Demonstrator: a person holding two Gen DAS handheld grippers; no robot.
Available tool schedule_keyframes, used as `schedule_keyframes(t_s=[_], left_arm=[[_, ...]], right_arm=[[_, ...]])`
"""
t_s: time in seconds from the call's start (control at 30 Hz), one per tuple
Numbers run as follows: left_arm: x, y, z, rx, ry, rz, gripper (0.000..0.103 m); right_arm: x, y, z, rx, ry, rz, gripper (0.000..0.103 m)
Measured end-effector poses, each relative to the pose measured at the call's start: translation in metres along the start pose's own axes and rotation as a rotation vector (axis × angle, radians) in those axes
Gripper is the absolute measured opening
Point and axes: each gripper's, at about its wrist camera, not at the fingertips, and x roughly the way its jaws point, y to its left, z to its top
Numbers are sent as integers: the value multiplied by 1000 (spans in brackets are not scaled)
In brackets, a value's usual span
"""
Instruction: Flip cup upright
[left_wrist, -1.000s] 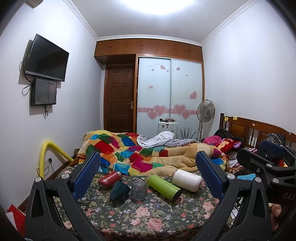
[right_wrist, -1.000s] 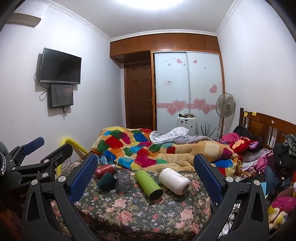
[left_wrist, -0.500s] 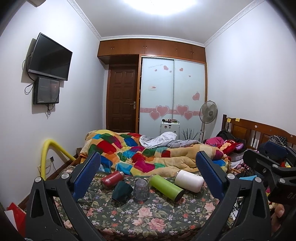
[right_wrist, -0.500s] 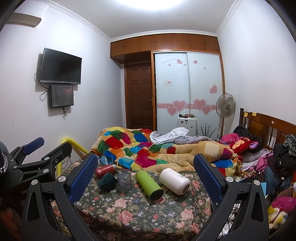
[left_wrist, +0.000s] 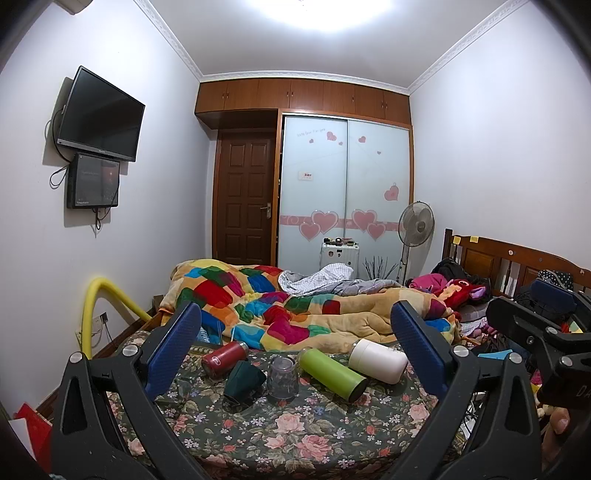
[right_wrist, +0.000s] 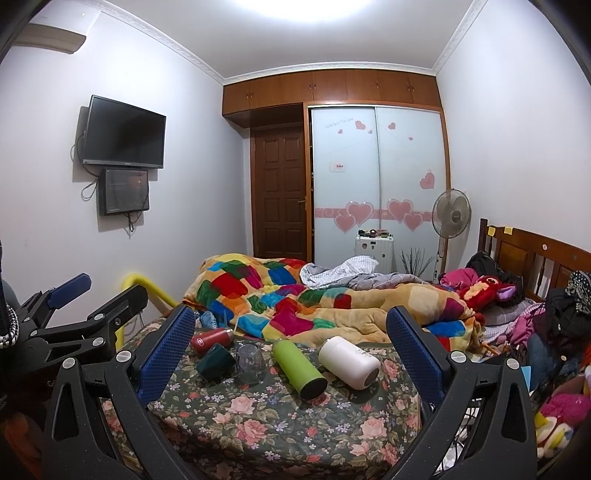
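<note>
Several cups lie in a row on a floral cloth. A red bottle (left_wrist: 223, 358) (right_wrist: 209, 338), a dark green cup (left_wrist: 242, 379) (right_wrist: 215, 362), a green bottle (left_wrist: 331, 373) (right_wrist: 298, 369) and a white cup (left_wrist: 376, 360) (right_wrist: 349, 362) lie on their sides. A clear glass cup (left_wrist: 282, 376) (right_wrist: 250, 362) stands upside down. My left gripper (left_wrist: 295, 354) is open and empty, well short of the cups. My right gripper (right_wrist: 290, 354) is open and empty, also short of them. The left gripper also shows at the left of the right wrist view (right_wrist: 77, 314).
The floral-covered surface (left_wrist: 295, 432) (right_wrist: 288, 421) ends in a front edge below the grippers. A colourful quilt (left_wrist: 288, 306) on a bed lies right behind the cups. A yellow tube (left_wrist: 99, 299) stands at the left. Clothes and toys (right_wrist: 554, 332) pile at the right.
The left wrist view has tilted upward a little, so the cups sit lower in its frame. The right gripper has barely moved. Both grippers stay open.
</note>
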Motion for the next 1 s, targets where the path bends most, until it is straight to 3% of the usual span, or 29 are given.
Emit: schedule_keyframes(t_s=[1.0], left_arm=[[16, 5, -12, -9, 33, 22, 103]], right_arm=[[11, 0, 0, 4, 35, 2, 103]])
